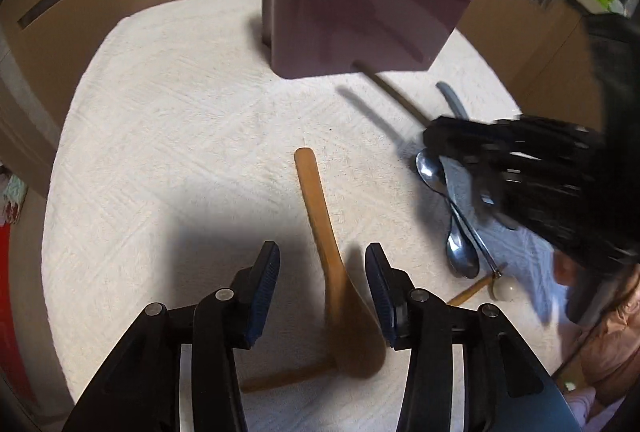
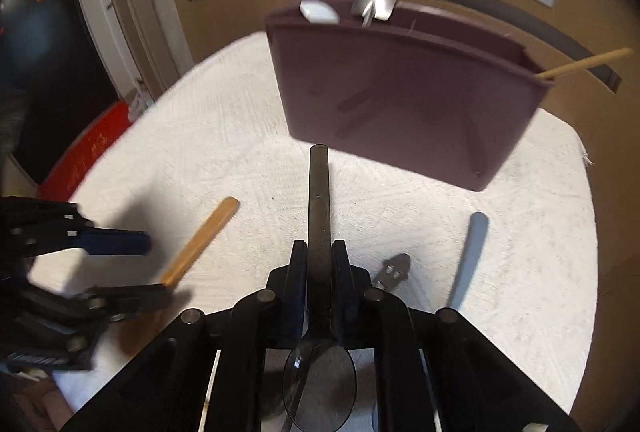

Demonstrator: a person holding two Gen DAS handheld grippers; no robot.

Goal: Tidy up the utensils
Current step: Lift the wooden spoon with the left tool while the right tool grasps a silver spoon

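Two grippers over the utensils

Right gripper (image 2: 319, 272) clamps a dark spoon (image 2: 319, 200) — left gripper (image 1: 322, 292) stands half-open astride a wooden spoon (image 1: 320, 216), untouched.

A white textured cloth (image 1: 192, 120) is covering the desk and carrying a maroon utensil holder (image 1: 352, 24) at its far side, a wooden spoon (image 1: 320, 216) lying nearer, and metal spoons (image 1: 452, 216) and a grey handle (image 1: 452, 100) resting off to the right.
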